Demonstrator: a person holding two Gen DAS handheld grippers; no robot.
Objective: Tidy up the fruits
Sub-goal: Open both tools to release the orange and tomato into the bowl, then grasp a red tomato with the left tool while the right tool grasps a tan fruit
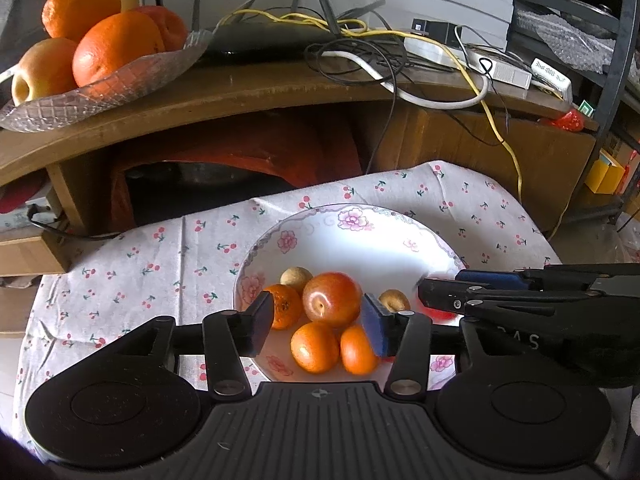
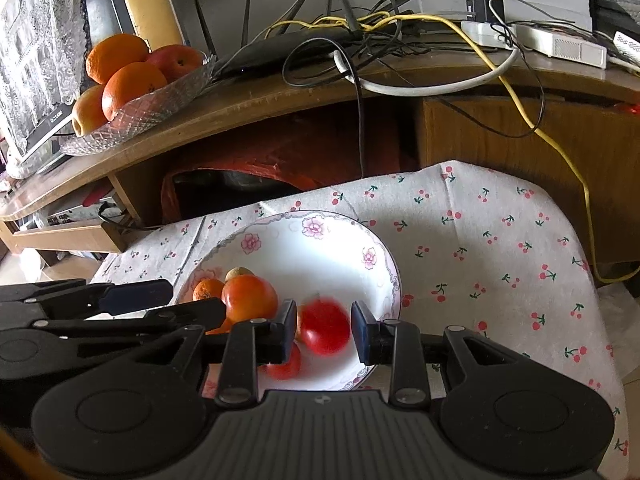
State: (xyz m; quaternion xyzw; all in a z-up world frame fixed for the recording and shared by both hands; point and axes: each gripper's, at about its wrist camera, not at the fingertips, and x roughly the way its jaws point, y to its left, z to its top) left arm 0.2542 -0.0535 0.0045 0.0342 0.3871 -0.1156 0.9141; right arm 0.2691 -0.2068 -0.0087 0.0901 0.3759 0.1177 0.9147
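A white floral bowl [image 1: 360,236] [image 2: 320,248] sits on a cherry-print cloth. It holds a large orange-red fruit [image 1: 331,299] [image 2: 249,298], three small mandarins [image 1: 314,346] and two tan longans [image 1: 296,276]. My left gripper [image 1: 318,326] [image 2: 196,298] hovers open over the bowl, its pads either side of the large fruit without touching it. In the right wrist view a blurred red fruit [image 2: 324,326] lies in the bowl between the pads of my right gripper [image 2: 324,332] [image 1: 440,284], which is open. A second red fruit [image 2: 286,364] shows below it.
On the wooden shelf behind stands a glass dish [image 1: 120,80] [image 2: 140,120] of oranges and apples. A black router [image 1: 264,38], tangled cables [image 1: 400,52] and white power strips crowd the shelf. The cloth [image 2: 500,248] lies bare right of the bowl.
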